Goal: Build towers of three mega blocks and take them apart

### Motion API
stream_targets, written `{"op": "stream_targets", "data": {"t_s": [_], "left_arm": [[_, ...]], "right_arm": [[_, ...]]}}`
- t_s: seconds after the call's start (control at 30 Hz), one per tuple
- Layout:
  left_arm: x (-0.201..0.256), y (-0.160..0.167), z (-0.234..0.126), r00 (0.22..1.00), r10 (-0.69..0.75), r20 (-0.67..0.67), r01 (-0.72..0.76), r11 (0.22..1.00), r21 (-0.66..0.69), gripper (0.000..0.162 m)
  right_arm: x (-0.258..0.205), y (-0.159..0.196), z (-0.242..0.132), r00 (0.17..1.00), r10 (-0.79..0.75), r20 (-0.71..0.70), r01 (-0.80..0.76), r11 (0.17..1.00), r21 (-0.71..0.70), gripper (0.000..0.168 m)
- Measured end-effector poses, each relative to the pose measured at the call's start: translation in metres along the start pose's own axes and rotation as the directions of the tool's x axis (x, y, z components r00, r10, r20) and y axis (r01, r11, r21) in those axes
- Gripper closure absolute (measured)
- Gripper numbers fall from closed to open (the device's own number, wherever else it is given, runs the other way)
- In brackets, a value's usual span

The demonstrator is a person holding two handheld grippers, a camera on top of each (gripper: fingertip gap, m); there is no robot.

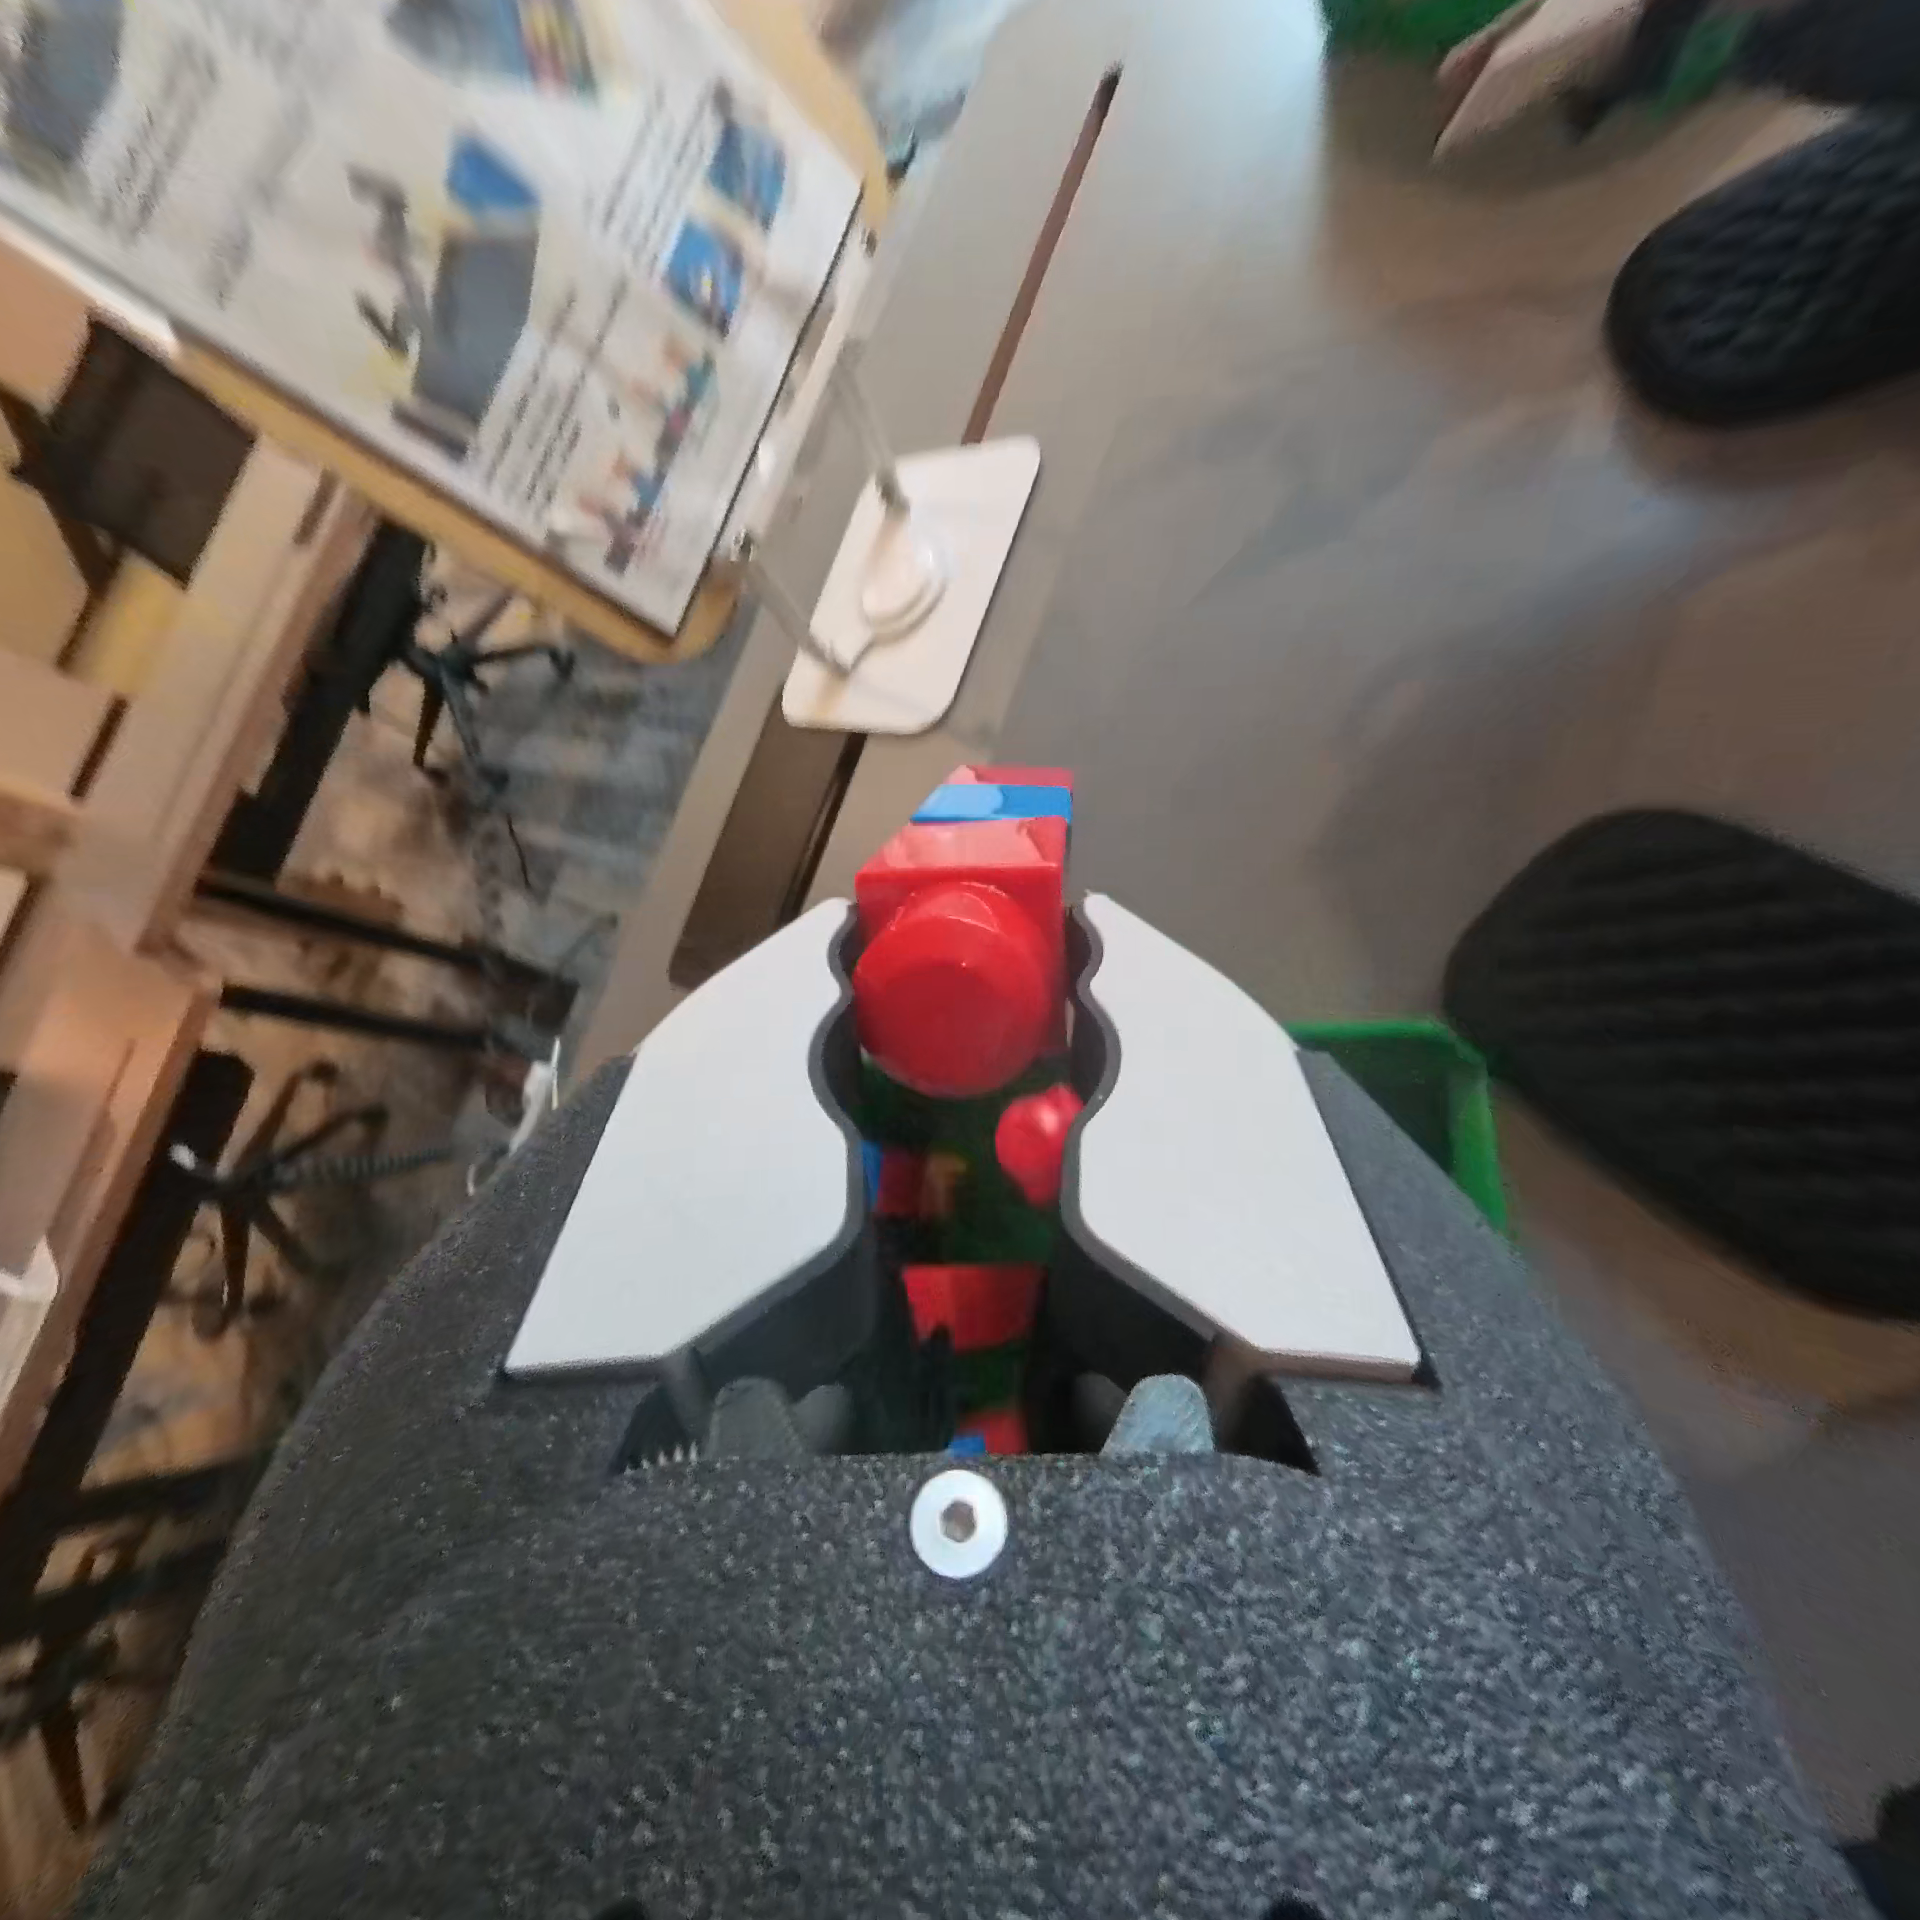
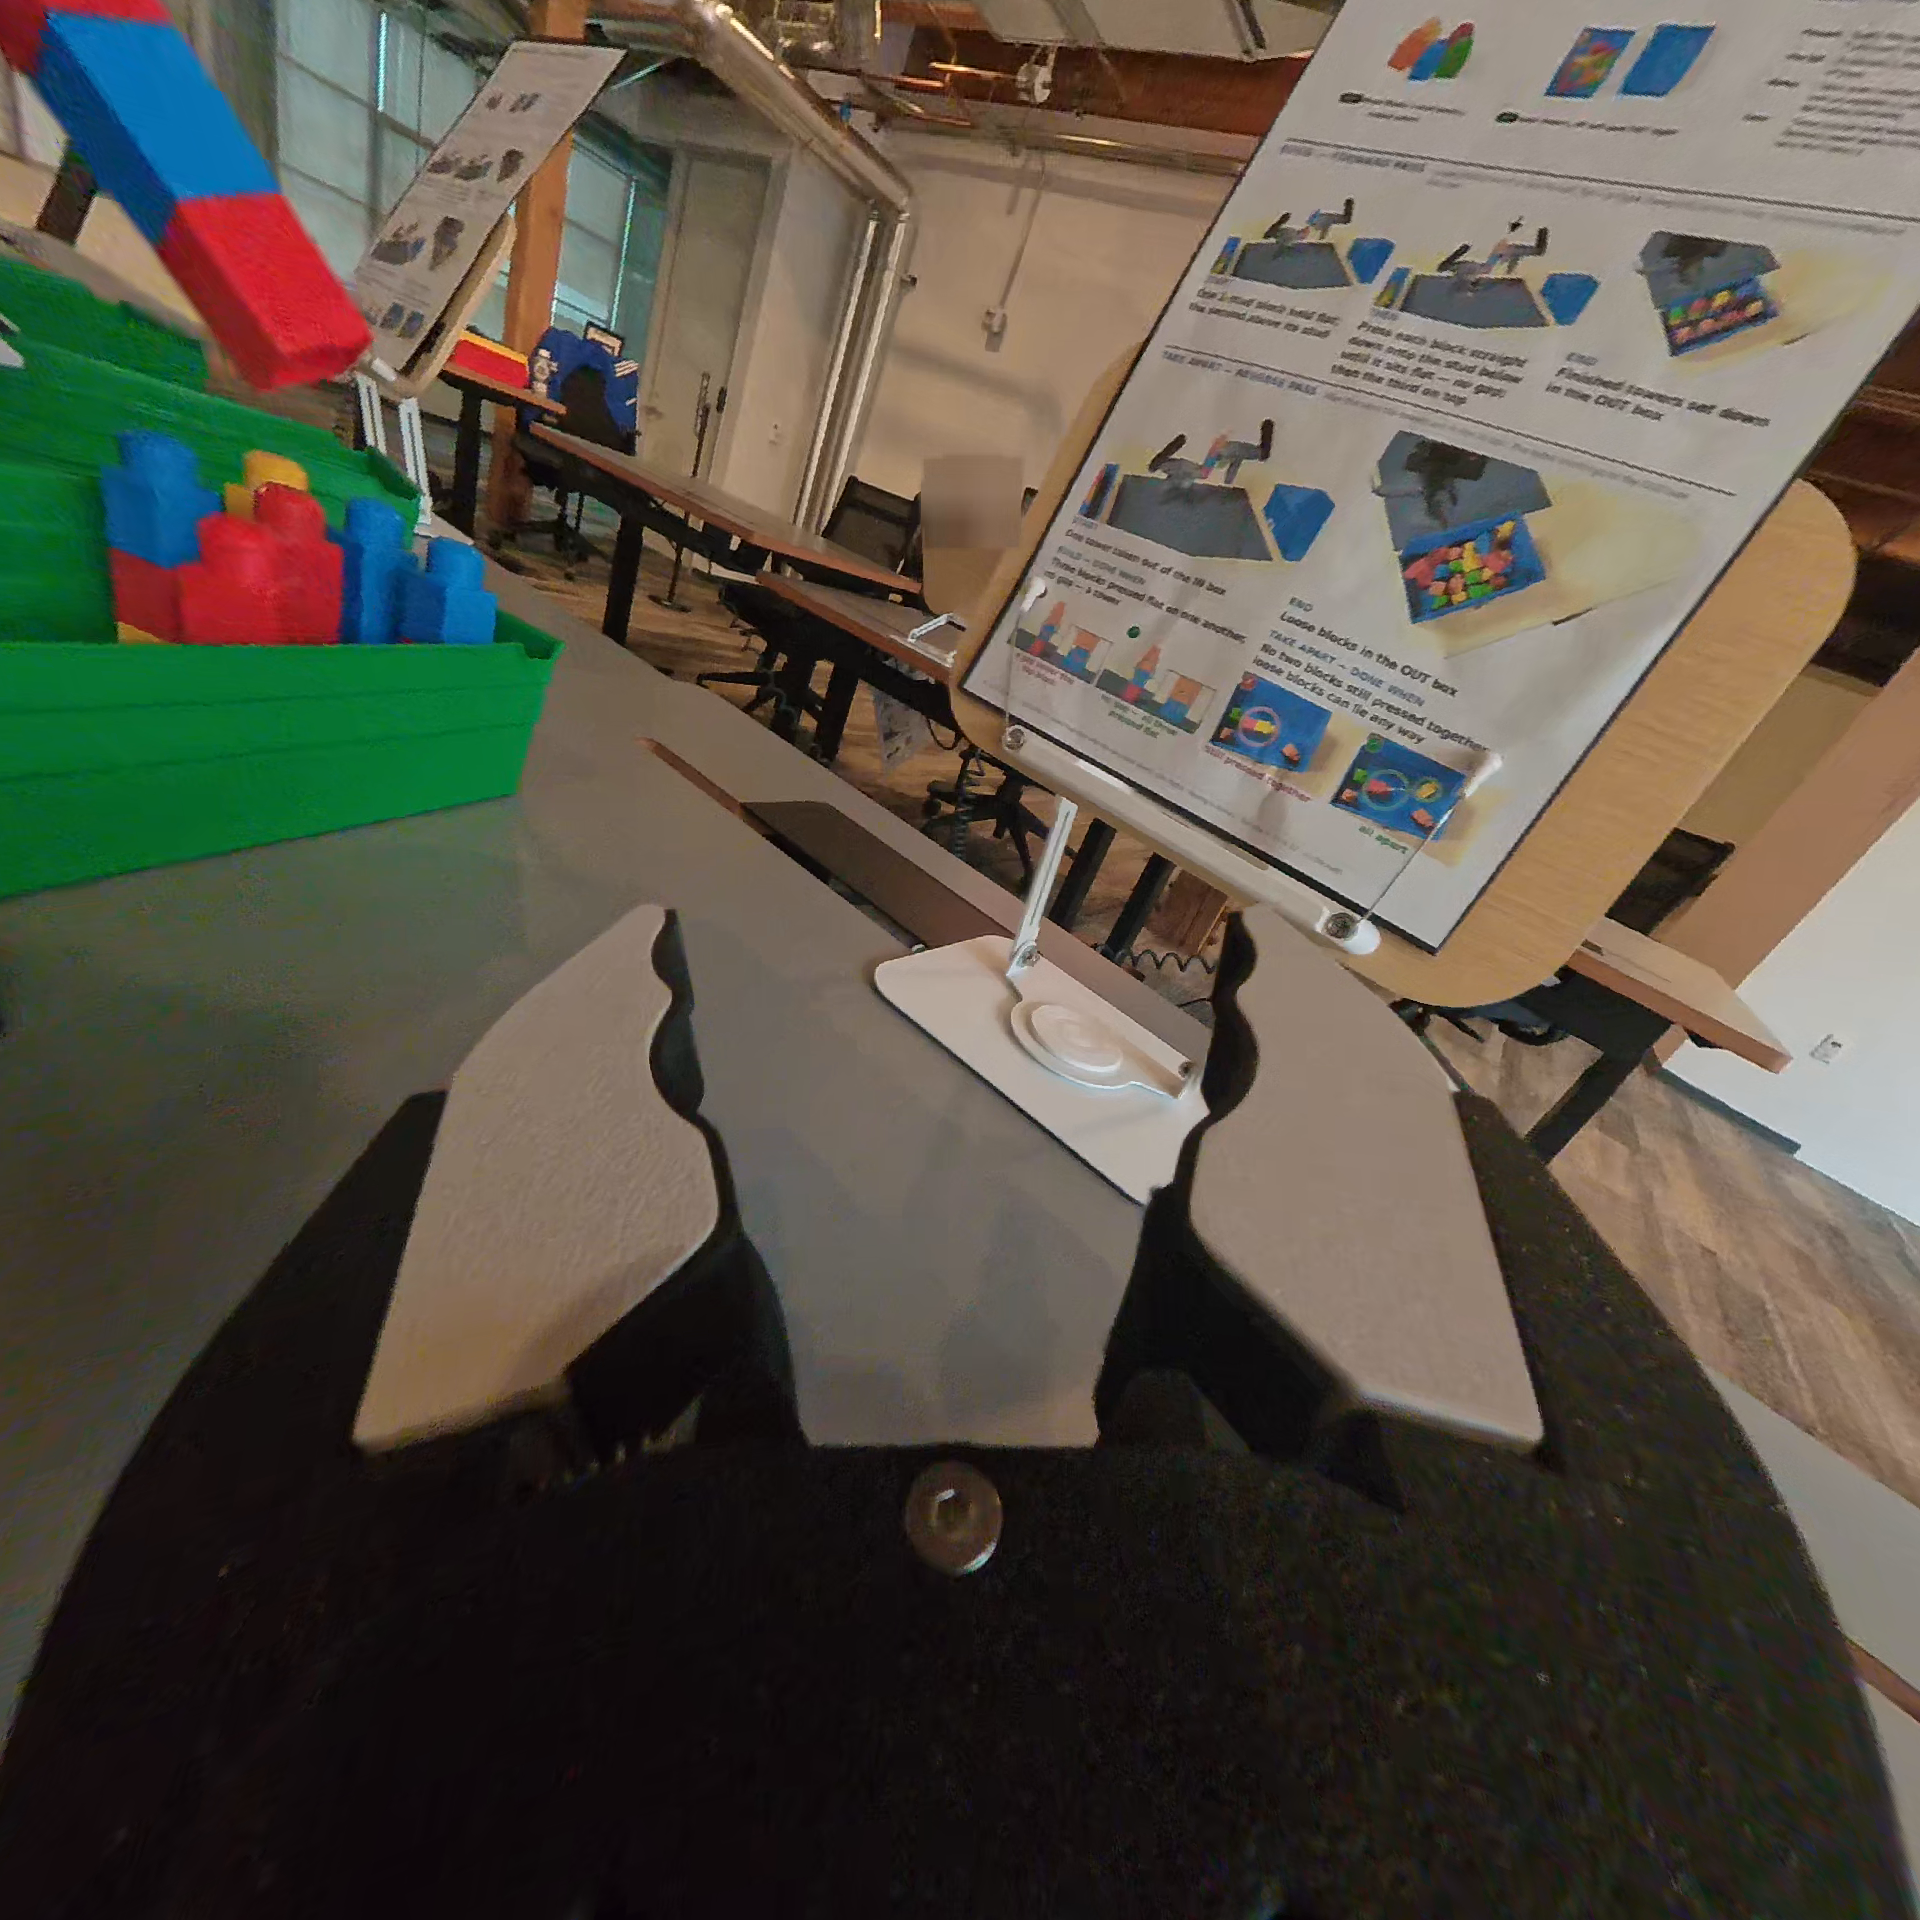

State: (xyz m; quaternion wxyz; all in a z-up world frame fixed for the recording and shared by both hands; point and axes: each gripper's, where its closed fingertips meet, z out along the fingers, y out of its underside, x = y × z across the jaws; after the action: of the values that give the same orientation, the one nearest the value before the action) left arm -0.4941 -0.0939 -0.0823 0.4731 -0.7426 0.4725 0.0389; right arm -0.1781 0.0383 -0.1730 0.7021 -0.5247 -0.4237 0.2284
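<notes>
My left gripper [image 1: 961,935] is shut on a tower of red, blue and red blocks [image 1: 971,883], held by the nearest red block, its stud facing the camera. The same tower [image 2: 197,197] shows tilted in the air at the top left of the right wrist view. My right gripper [image 2: 945,956] is open and empty, low over the grey table [image 2: 312,987]. A green bin [image 2: 260,748] at the left holds several red, blue and yellow blocks [image 2: 270,561]. More blocks show through the gap under my left gripper's fingers [image 1: 966,1299].
An instruction board [image 2: 1455,468] on a white stand [image 2: 1049,1039] sits at the table's far edge, also in the left wrist view [image 1: 904,592]. A green bin corner [image 1: 1455,1101] and two black ribbed pads [image 1: 1714,1039] lie at the right. Desks and chairs stand behind. Tip to tip, the grippers are about 35 cm apart.
</notes>
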Motion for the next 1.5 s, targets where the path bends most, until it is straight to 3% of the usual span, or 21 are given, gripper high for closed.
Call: {"op": "stream_targets", "data": {"t_s": [0.33, 0.53, 0.73, 0.97, 1.1, 1.17, 1.27, 1.4, 1.5], "left_arm": [[0.036, -0.075, 0.057, 0.995, 0.063, -0.079, -0.032, 0.937, 0.348, 0.126], [0.064, -0.109, 0.087, 0.989, 0.025, -0.148, 0.061, 0.835, 0.548, 0.126], [0.109, -0.128, 0.108, 0.957, 0.030, -0.289, 0.175, 0.734, 0.656, 0.126], [0.143, -0.131, 0.132, 0.925, 0.023, -0.378, 0.253, 0.705, 0.662, 0.126], [0.153, -0.133, 0.140, 0.912, 0.024, -0.410, 0.280, 0.692, 0.666, 0.127], [0.157, -0.134, 0.142, 0.904, 0.029, -0.427, 0.294, 0.682, 0.669, 0.127], [0.162, -0.132, 0.147, 0.901, 0.031, -0.432, 0.292, 0.692, 0.660, 0.126], [0.160, -0.121, 0.156, 0.925, 0.026, -0.379, 0.226, 0.764, 0.604, 0.090], [0.160, -0.111, 0.162, 0.952, 0.072, -0.299, 0.098, 0.851, 0.516, 0.083]], "right_arm": [[-0.033, -0.004, 0.002, 0.981, 0.000, 0.193, -0.004, 1.000, 0.019, 0.074], [-0.055, -0.017, -0.008, 0.929, 0.044, 0.368, -0.080, 0.993, 0.085, 0.074], [-0.070, -0.038, -0.023, 0.846, 0.103, 0.524, -0.221, 0.960, 0.170, 0.082], [-0.086, -0.046, -0.031, 0.790, 0.078, 0.609, -0.248, 0.948, 0.200, 0.096], [-0.095, -0.043, -0.031, 0.775, 0.042, 0.631, -0.213, 0.957, 0.197, 0.113], [-0.093, -0.043, -0.031, 0.794, -0.001, 0.608, -0.172, 0.959, 0.226, 0.131], [-0.092, -0.041, -0.035, 0.784, -0.010, 0.621, -0.150, 0.967, 0.204, 0.132], [-0.092, -0.036, -0.037, 0.787, -0.033, 0.617, -0.107, 0.976, 0.189, 0.133], [-0.094, -0.029, -0.033, 0.790, -0.044, 0.611, -0.068, 0.985, 0.159, 0.133]]}}
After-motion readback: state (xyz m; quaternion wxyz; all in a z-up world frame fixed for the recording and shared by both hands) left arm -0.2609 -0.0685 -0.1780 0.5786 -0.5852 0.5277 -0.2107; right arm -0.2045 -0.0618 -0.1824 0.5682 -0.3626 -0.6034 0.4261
